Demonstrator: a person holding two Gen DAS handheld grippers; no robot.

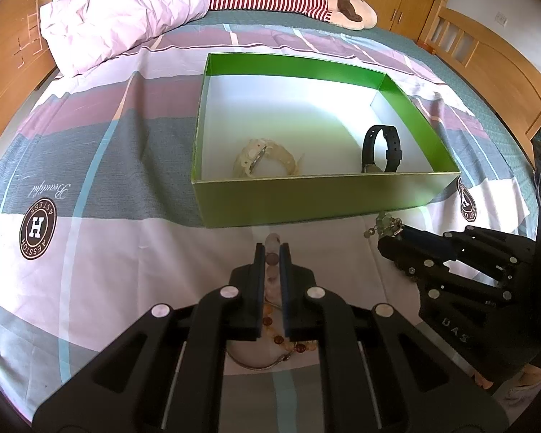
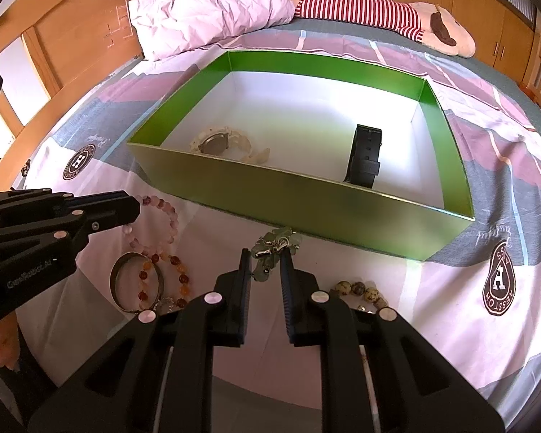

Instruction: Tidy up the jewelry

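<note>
Both grippers work the pick-up step: left gripper [image 1: 271,252] narrowed around the pink bead bracelet [image 2: 162,216], right gripper [image 2: 265,258] narrowly straddling the green charm bracelet [image 2: 276,243] on the bed, next lifting into the green box [image 1: 306,198].

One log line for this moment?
left tool: closed on pink bead bracelet | right tool: around green charm bracelet | green cardboard box: two watches
</note>
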